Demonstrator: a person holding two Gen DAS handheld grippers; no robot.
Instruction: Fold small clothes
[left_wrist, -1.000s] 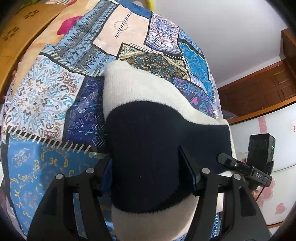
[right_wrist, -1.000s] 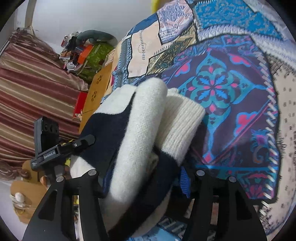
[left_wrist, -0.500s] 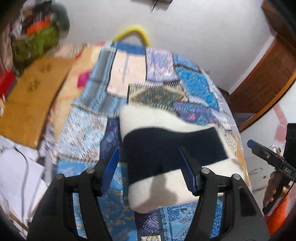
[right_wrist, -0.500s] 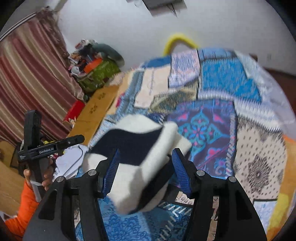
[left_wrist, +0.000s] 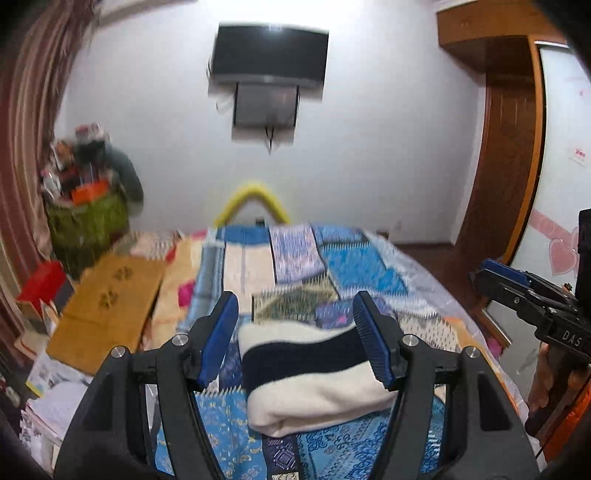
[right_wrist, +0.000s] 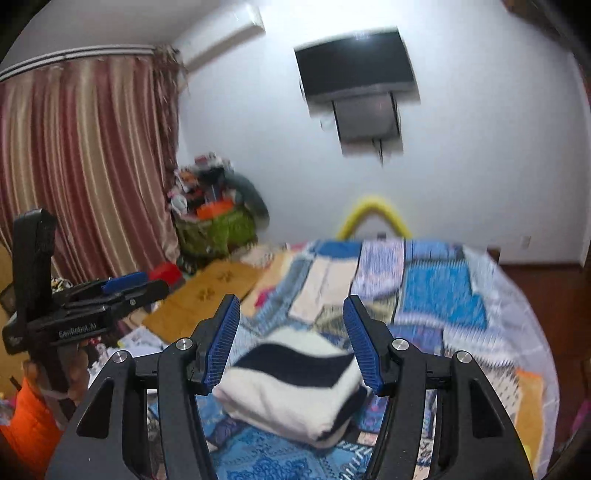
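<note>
Your left tongs (left_wrist: 299, 341) and right tongs (right_wrist: 291, 341) both stand wide open, holding nothing — the folded sweater (left_wrist: 314, 380) lies on the bed (left_wrist: 369, 273), so withdraw straight, without brushing it

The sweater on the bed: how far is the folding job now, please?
The sweater lies folded into a compact bundle on the patchwork bedcover. Nothing is in hand: the left gripper and right gripper are open and off it. No other clothes to fold are visible.
</note>
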